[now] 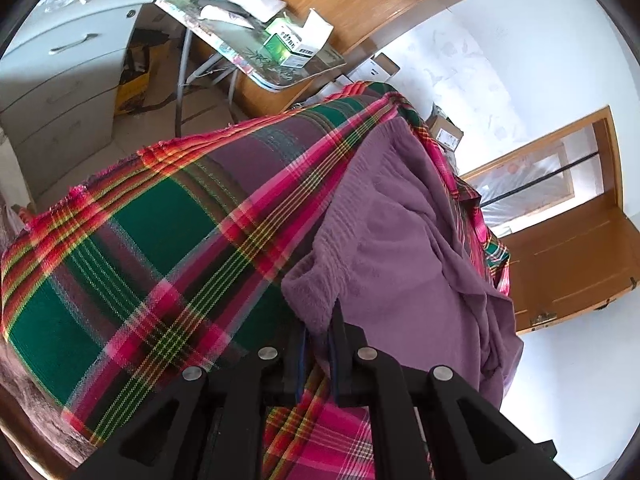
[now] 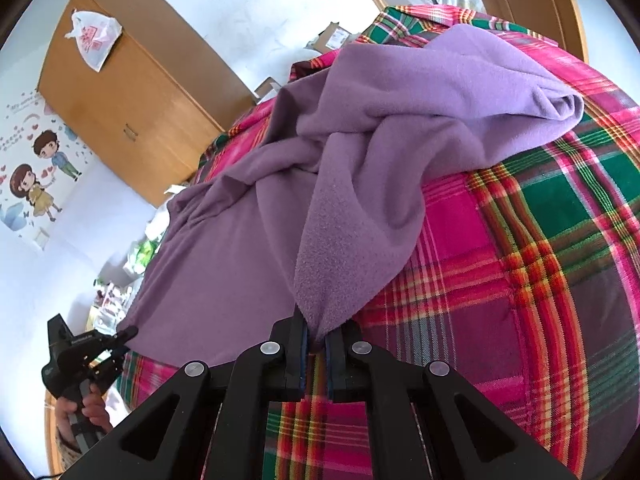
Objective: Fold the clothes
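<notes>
I've got the purple fleece garment [image 2: 248, 240] pinched by both grippers: left gripper [image 1: 320, 344] clamps its near waistband corner, right gripper [image 2: 316, 340] clamps a fold. It stretches away across the plaid bedspread [image 2: 540, 240], lengthwise toward the far side.

left claw [image 1: 320, 340] clamped, right claw [image 2: 316, 344] clamped, both level
</notes>
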`<state>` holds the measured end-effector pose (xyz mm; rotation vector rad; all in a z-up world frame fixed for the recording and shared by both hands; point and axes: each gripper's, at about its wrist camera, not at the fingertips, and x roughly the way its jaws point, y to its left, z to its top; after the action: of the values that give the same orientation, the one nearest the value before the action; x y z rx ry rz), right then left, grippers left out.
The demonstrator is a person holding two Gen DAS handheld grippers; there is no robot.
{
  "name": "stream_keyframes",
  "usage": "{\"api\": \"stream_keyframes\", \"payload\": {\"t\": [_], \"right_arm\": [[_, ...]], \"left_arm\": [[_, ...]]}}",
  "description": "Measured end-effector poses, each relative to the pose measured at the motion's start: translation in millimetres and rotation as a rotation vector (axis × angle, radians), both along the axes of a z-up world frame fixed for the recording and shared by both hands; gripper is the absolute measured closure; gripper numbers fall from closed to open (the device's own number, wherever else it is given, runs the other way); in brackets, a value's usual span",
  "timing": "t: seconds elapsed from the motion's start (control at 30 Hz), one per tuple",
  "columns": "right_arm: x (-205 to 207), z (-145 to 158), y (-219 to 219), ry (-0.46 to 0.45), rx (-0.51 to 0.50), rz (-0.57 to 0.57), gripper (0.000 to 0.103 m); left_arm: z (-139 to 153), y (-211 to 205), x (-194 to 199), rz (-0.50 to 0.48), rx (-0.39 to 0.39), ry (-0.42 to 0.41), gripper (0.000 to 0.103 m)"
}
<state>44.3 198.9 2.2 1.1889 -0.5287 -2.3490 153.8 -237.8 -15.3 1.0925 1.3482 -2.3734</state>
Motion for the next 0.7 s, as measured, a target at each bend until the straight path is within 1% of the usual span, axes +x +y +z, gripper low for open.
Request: {"api": "stream_keyframes", "payload": {"t": [0.07,0.13,0.3,0.37,0.5,0.53,0.7], "right_arm": [[0.2,0.3,-0.9,0.001,0.005,0.002,0.093],[0.1,0.6,-2.6,0.001,0.010,0.012,0.093],[3.8,0.9,2.1,0.009,0.024,0.029,0.087],[6.9,1.1,5.8,0.012,0.030,0.035,0.086],[15.4,1.9,20.6,0.023,0.035,0.040,0.083],[18.0,2.1,26.1,0.025,0.032,0.039,0.083],[21.0,1.2,51.5,0.018,0.030,-0.005,0.082]], "left_arm": [[1.0,0.0,0.2,-0.004,0.004,-0.004,0.093],[4.6,1.4,1.3,-0.006,-0.009,-0.006,0.092],[21.2,9.4,2.9,-0.015,-0.087,-0.008,0.092],[31.8,14.4,3.6,-0.016,-0.135,-0.001,0.091],[48.1,19.8,5.9,-0.012,-0.172,0.024,0.089],[50.0,19.6,5.5,-0.010,-0.178,0.018,0.087],[48.0,14.6,12.7,0.014,-0.193,-0.032,0.087]]}}
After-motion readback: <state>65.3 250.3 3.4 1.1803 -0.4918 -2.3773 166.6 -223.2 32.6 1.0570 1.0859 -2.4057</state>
